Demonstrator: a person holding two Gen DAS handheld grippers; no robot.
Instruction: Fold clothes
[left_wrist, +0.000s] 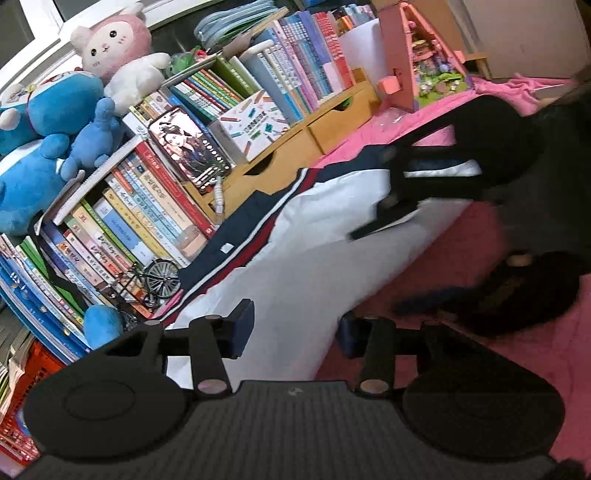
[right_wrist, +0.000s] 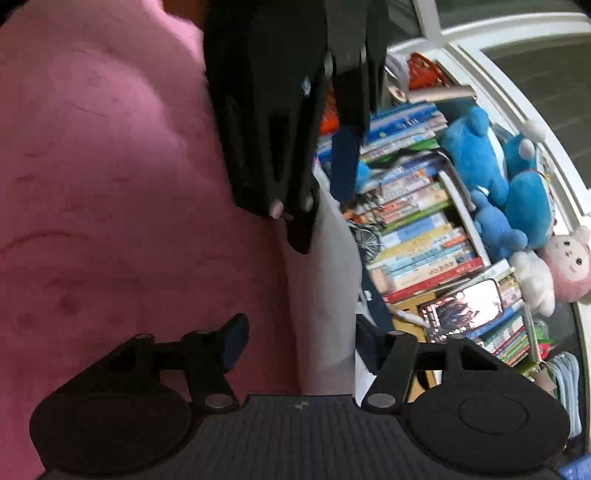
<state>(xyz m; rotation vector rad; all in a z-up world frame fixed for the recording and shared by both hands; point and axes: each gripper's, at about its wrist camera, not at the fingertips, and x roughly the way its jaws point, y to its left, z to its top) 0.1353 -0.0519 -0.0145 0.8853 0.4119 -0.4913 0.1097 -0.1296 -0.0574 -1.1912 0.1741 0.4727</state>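
Because the white top (left_wrist: 314, 240) is soft and floppy, it will bend and sag wherever it is lifted, so it needs two holds at once. It lies flat on the pink blanket (left_wrist: 517, 369), right in front of the left claw (left_wrist: 295, 332) and running away from it toward the books (left_wrist: 147, 206) on the far side. The left claw is not pinching anything. Its two fingers stand apart, with the near edge of the top lying in the gap between them, and the pads (left_wrist: 242, 328) do not look like they press on the cloth. The right claw (right_wrist: 303, 343) is the same. It is part way open, the white cloth runs up through the gap, and its one finger that shows well sits over bare blanket. The other finger is partly hidden by the dark blue part of the top, so I cannot be sure there. The top looks light and thin, so it should lift easily. It looks smooth too, so a tiny pinch could slip off. I think the best place to hold is the edge near each claw, one claw at each end of that edge, with a good bit of cloth between the pads. The blue and red band (left_wrist: 258, 236) looks thicker and may grip better
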